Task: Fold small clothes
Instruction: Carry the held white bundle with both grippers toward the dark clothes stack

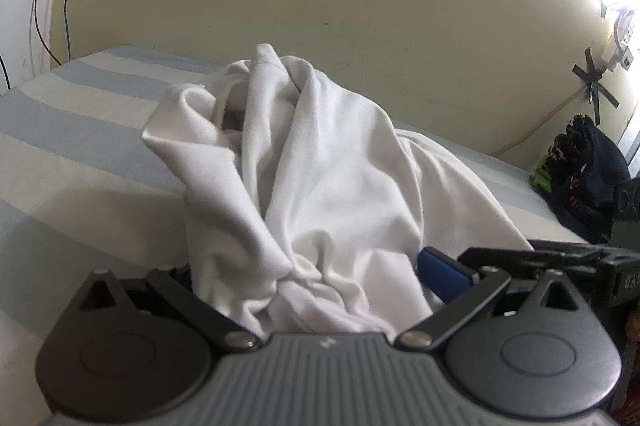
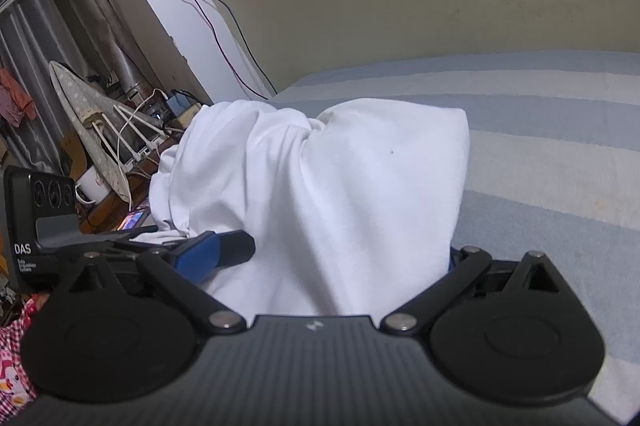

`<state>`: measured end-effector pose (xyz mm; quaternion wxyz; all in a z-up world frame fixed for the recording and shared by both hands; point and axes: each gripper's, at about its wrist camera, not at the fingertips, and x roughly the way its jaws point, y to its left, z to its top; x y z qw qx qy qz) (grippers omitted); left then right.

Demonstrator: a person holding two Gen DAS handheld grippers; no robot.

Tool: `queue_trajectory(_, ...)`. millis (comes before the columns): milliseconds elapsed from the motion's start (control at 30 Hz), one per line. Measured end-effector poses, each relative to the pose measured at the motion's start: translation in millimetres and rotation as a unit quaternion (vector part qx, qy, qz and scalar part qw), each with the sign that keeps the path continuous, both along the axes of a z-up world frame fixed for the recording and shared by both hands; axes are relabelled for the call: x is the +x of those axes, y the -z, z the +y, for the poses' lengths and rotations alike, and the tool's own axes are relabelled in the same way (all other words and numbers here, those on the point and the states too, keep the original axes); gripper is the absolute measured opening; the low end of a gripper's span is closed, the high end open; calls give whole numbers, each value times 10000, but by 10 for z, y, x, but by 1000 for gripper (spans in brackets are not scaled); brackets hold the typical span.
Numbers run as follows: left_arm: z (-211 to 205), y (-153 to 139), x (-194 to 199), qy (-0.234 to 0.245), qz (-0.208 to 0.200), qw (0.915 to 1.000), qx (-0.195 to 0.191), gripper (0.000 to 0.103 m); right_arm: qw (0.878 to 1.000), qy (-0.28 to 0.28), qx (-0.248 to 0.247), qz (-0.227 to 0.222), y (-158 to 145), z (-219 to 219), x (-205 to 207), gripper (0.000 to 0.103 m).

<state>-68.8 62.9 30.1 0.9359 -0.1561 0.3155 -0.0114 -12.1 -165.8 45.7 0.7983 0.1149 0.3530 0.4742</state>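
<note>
A white garment (image 1: 320, 185) lies bunched on a bed with a blue and white striped sheet (image 1: 80, 129). It drapes over my left gripper (image 1: 316, 278) and hides the fingertips; one blue finger (image 1: 442, 276) shows at the right. In the right wrist view the same white garment (image 2: 328, 193) covers my right gripper (image 2: 332, 258); a blue finger (image 2: 200, 258) sticks out at the left. Both grippers hold bunched cloth between their fingers. The left gripper's body (image 2: 40, 226) shows at the left of the right wrist view.
A yellow wall (image 1: 360, 25) runs behind the bed. Dark clothes (image 1: 580, 177) lie at the bed's right end. An ironing board (image 2: 88, 113), cables and a white mug (image 2: 92, 181) stand beyond the bed's left edge. The striped sheet (image 2: 560, 145) extends to the right.
</note>
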Motion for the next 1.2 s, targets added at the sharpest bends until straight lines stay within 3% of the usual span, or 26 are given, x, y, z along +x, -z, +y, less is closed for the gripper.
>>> queue_trajectory(500,29,10,6,9,-26,10000,-69,103,10000,1,77,62,17,4,17,103)
queue_trajectory(733,361,61,-73,-23,-277,9914,-1278,103,9996,-20,194,185,31,-26,44,103)
queue_trajectory(800,397,67,-77,-9,-285,9895,-1418,102,9996,-30,208,210,29,-30,46,103)
queue_trajectory(900,349,51,-68,26,-235,9918,-1259,102,9997,-60,148,185,20,-17,39,103)
queue_trajectory(1033,201,11,-16,69,-109,9971,-744,100,9999,-111,-17,64,2,19,20,103)
queue_trajectory(1200,-5,-10,-19,-75,6,10000,-12,84,9995,-154,-251,-96,-23,83,-11,103)
